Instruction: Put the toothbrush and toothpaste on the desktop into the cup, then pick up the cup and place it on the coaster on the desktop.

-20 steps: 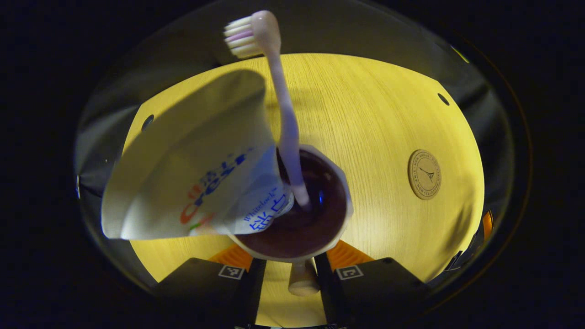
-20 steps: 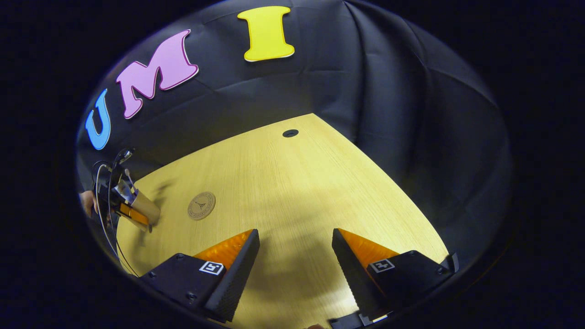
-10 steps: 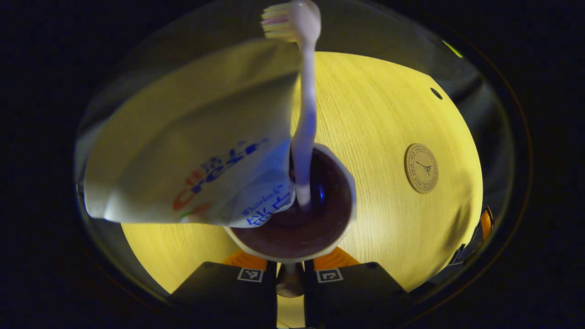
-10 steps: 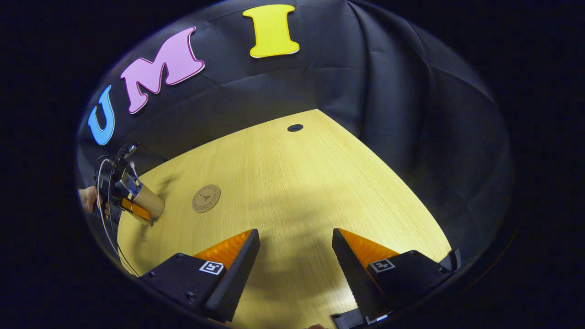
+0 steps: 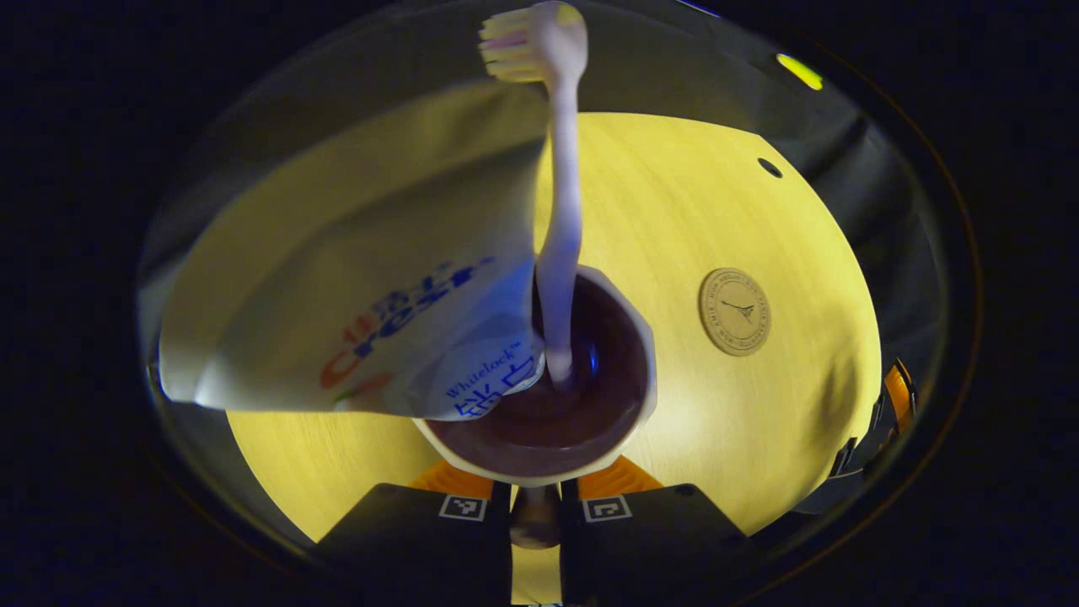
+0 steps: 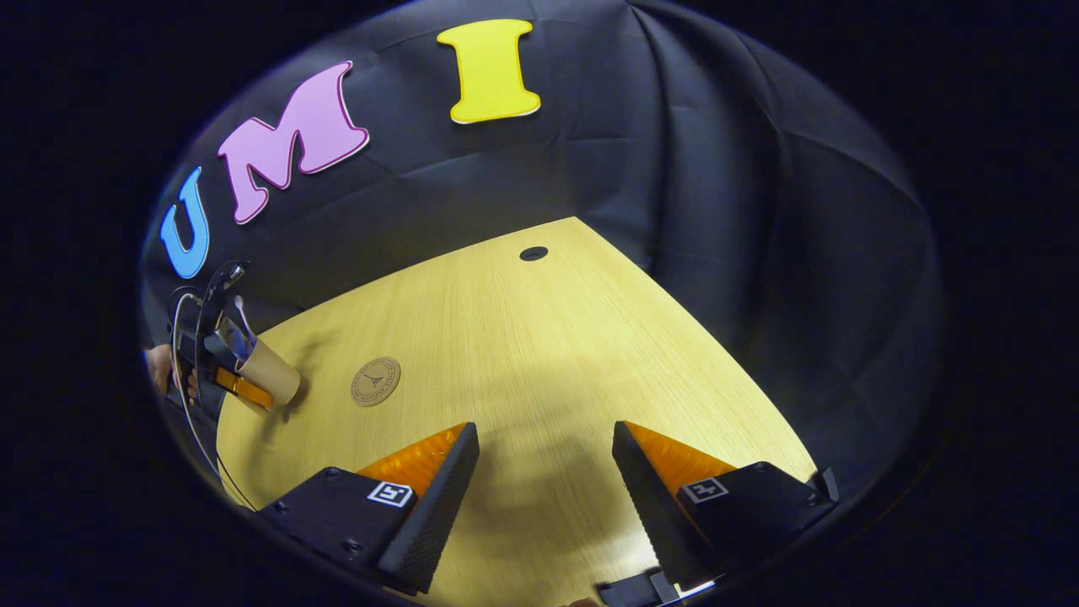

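In the left gripper view, my left gripper (image 5: 535, 499) is shut on the handle of a cream cup (image 5: 628, 413) with a dark brown inside. A white toothpaste tube (image 5: 354, 278) and a pale pink toothbrush (image 5: 560, 202) stand in the cup, leaning out over its far rim. The round wooden coaster (image 5: 734, 300) lies on the desktop to the cup's right, apart from it. In the right gripper view, my right gripper (image 6: 546, 472) hangs open over bare desktop with nothing between its fingers. Far to its left are the cup (image 6: 270, 375), held tilted, and the coaster (image 6: 376, 381).
The yellow wooden desktop (image 6: 539, 354) has a small dark hole (image 6: 533, 253) near its far corner. Black cloth walls close in behind the desk. A hand (image 6: 160, 371) holds the left gripper at the left edge. An orange part of the right gripper (image 5: 898, 396) shows at the right edge.
The left gripper's fingers closed on the cup handle, and the cup with its contents has shifted toward the coaster. The right gripper has stayed open and nearly still.
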Action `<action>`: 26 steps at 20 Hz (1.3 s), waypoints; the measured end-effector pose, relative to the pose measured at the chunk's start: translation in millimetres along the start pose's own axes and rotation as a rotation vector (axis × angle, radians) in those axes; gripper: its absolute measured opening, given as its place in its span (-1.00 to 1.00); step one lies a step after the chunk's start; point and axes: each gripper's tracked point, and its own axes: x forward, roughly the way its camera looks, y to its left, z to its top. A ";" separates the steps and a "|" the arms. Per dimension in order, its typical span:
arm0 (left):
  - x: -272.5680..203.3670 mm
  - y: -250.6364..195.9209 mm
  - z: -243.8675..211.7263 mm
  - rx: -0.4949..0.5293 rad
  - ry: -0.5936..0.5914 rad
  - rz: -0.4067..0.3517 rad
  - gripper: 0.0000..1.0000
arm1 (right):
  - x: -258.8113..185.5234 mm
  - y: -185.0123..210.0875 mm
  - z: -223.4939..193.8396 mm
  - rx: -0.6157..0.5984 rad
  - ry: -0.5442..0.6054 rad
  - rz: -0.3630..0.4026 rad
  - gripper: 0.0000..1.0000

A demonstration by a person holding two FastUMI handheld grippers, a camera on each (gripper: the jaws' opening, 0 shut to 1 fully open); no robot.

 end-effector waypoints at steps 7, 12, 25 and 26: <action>2.5 -71.9 24.0 0.134 -0.001 -0.058 -0.46 | -17.6 -34.0 -3.5 0.043 -0.016 -0.047 0.96; 11.8 -114.3 36.5 0.204 0.010 -0.077 -0.48 | -35.3 -71.1 -10.0 0.079 -0.028 -0.105 0.97; 31.4 -164.4 41.3 0.279 0.060 -0.075 -0.46 | -65.1 -127.1 -33.8 0.170 -0.027 -0.206 0.96; 32.3 -165.3 40.0 0.277 0.065 -0.074 -0.46 | -65.4 -126.4 -33.6 0.169 -0.029 -0.204 0.96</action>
